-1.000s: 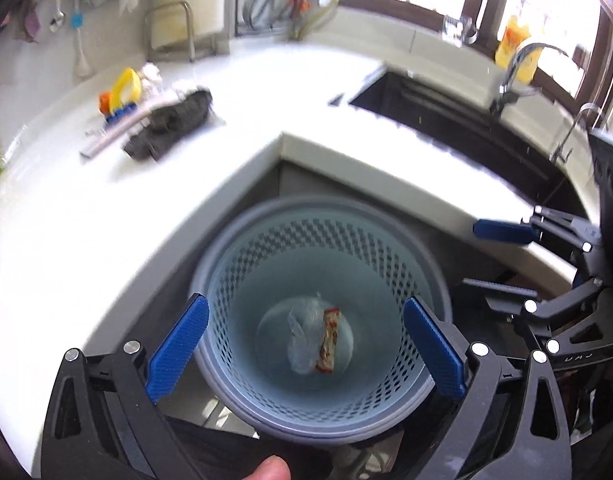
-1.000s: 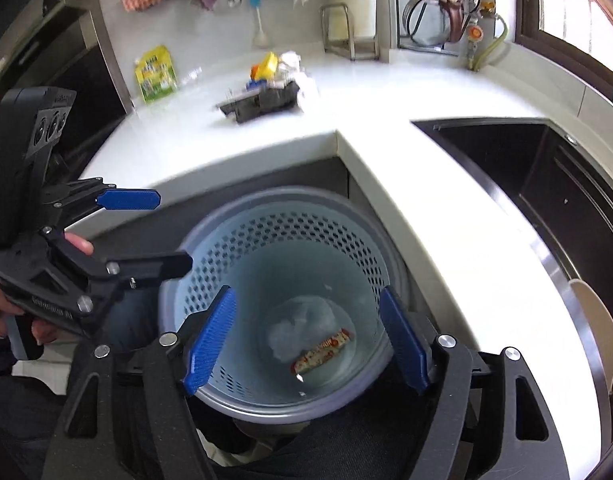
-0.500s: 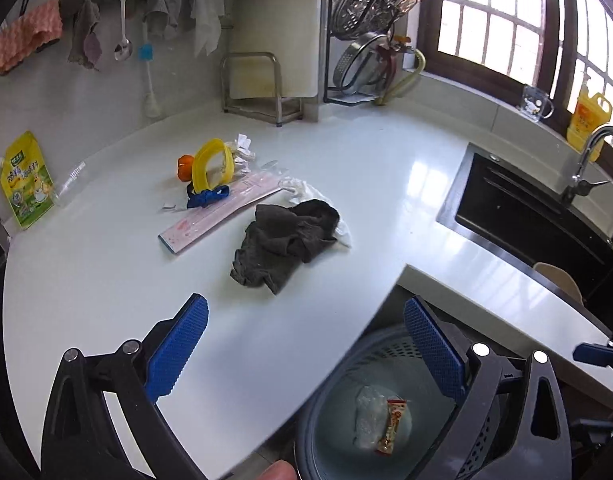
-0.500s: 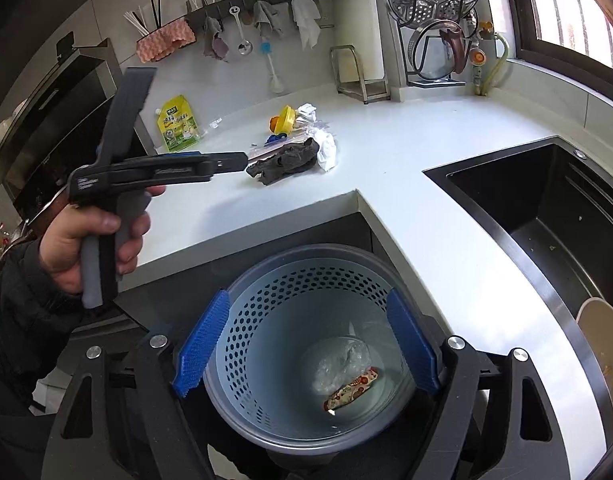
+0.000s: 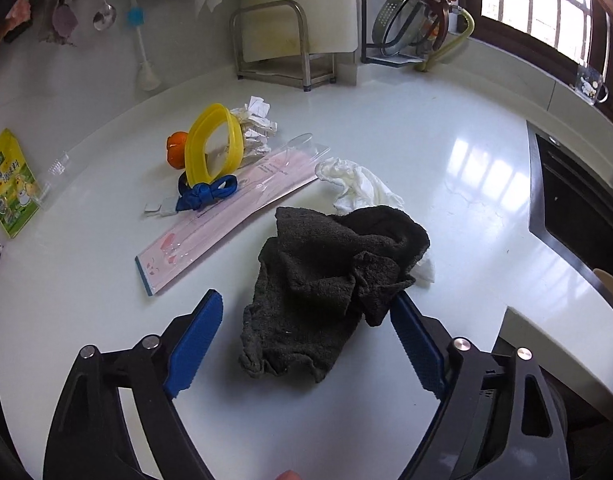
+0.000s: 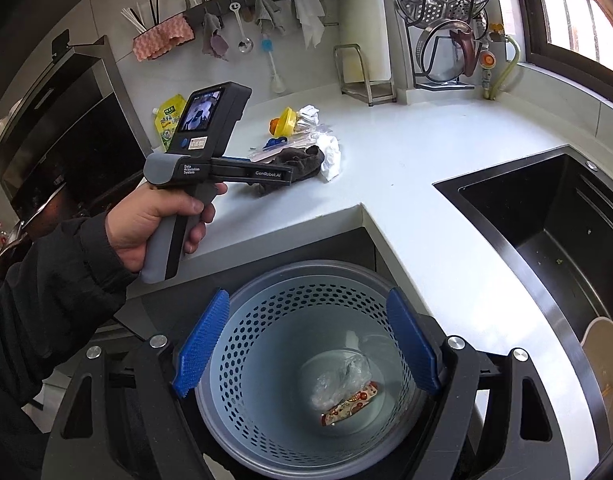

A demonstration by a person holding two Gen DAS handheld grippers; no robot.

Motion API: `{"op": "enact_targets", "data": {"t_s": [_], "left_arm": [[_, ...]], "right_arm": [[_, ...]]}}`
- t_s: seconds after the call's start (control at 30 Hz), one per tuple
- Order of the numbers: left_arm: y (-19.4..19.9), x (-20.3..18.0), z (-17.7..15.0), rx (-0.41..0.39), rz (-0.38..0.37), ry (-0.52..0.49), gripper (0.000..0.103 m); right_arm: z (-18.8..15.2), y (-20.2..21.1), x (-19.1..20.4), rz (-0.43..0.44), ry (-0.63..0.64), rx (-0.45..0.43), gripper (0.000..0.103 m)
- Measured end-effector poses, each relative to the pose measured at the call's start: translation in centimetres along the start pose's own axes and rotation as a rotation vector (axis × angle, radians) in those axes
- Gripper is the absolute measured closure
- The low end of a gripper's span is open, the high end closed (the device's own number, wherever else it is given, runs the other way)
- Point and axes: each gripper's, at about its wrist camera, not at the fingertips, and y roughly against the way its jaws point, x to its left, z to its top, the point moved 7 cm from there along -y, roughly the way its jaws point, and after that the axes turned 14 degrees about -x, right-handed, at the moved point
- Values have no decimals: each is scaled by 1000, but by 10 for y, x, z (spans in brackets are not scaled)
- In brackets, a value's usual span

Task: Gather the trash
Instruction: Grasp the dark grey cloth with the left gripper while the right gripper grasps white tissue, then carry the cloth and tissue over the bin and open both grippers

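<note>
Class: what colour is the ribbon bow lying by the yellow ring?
Blue bow; left wrist view shows it best.

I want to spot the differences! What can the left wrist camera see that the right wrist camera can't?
Only the left wrist view shows the left hand-held gripper's blue pads up close, straddling the crumpled dark grey cloth; its jaws have just been closing, not yet pressing it.

Only the right wrist view shows the round blue perforated plastic bin with a red snack wrapper inside, the person's hand, and the right hand-held gripper, open above the bin.

Both show the white countertop, the cloth, the yellow plastic ring and the black sink.
</note>
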Motion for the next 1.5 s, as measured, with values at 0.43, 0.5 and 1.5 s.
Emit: {"op": "enact_targets", "data": {"t_s": [0.43,0.5,1.5], "left_arm": [[42,8,-5,-48,-76,45,86],[56,12,-7,-61,-70,56,86],[111,30,-28,-100,-65,112,86]], "right_arm": [[45,-79,-14,0,3,2,26],[58,-104,-14,-10,34,7,26],[103,-243,-9,-7,64,116,98]]}}
